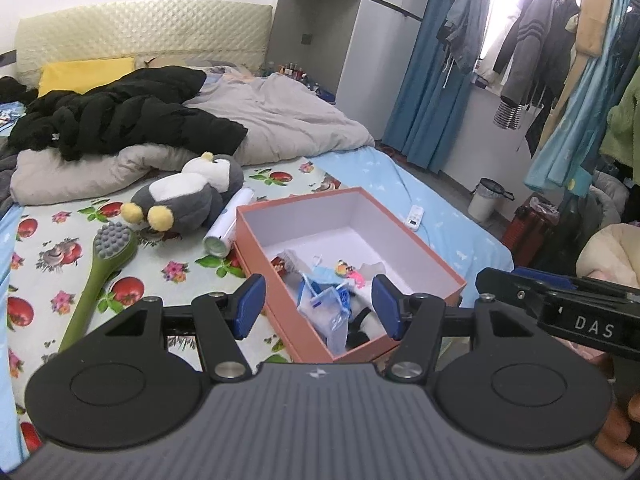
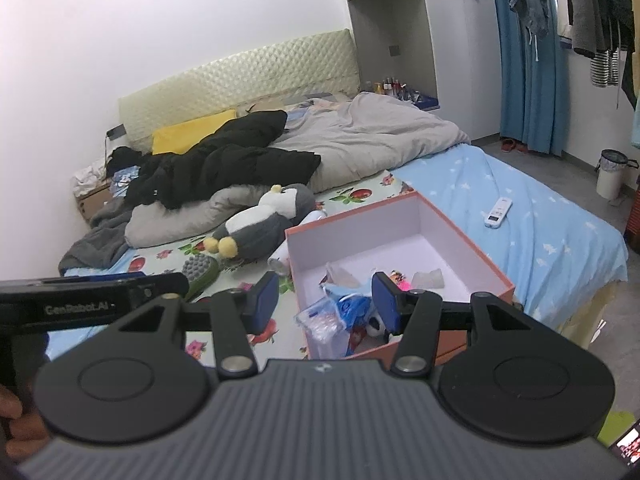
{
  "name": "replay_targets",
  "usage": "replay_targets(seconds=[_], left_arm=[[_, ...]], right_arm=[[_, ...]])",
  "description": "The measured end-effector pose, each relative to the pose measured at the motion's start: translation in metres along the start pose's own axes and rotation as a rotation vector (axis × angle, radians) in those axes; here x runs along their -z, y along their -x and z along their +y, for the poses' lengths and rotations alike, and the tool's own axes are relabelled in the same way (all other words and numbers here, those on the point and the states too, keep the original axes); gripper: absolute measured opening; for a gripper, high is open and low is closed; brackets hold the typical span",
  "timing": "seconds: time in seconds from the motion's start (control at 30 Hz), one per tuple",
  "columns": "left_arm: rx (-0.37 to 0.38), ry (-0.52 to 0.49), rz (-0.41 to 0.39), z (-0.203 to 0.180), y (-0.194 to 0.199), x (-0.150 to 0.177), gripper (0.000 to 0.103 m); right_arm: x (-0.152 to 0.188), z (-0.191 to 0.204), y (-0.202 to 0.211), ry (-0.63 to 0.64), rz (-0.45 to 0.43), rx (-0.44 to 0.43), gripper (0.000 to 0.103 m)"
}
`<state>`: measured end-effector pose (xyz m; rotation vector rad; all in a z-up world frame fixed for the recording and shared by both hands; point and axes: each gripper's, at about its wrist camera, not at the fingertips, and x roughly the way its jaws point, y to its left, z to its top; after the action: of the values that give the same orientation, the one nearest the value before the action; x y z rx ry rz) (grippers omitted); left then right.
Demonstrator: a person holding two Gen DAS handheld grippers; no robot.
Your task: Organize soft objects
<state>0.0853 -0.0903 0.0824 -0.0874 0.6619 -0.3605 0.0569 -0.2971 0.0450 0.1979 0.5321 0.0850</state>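
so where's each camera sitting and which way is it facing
Left wrist: on the left hand-held gripper, facing the headboard across the bed over the pink box; its open fingers show, the right hand-held gripper alongside.
Right wrist: on the right hand-held gripper, same direction; open fingers, the left one's body and a hand show.
Shared: box, penguin plush, green brush, remote.

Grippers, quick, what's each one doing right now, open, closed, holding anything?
Left gripper: open, holding nothing, above the box.
Right gripper: open, holding nothing.
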Motion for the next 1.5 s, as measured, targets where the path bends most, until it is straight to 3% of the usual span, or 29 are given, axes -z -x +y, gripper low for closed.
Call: replay_targets(seconds=[0.3,0.77,0.83,0.9,0.97,1.13,1.5], left_arm=[[-0.003,0.048,0.024,0.003,0.008,0.023,0.065],[-0.020,0.042,0.032,-0.004,0.014,0.038,0.065],[-0.019,0.052,0.030,-0.003,0.012,0.037,0.071],[-0.014,0.065,0.032,-0.001,0.010,0.036,0.080],[-0.006,0.078,0.024,0.001,0.009,0.035,0.087],[-0.016,0.086,0.028,0.002,0.007,0.032,0.101],[-0.062,0.074,0.051,-0.001,0.002,0.031,0.103]], right_arm=[[0.023,0.004,0.010,-0.002,0.030,0.012,0.055],[0.027,-0.003,0.016,0.010,0.032,0.007,0.055],[0.026,-0.005,0.014,0.005,0.039,0.005,0.055],[0.025,-0.007,0.013,0.010,0.042,0.007,0.065],[0.023,-0.010,0.011,0.008,0.037,0.012,0.094],[0.021,-0.014,0.006,0.016,0.047,0.071,0.092],[0.023,-0.017,0.004,0.008,0.062,0.060,0.092]])
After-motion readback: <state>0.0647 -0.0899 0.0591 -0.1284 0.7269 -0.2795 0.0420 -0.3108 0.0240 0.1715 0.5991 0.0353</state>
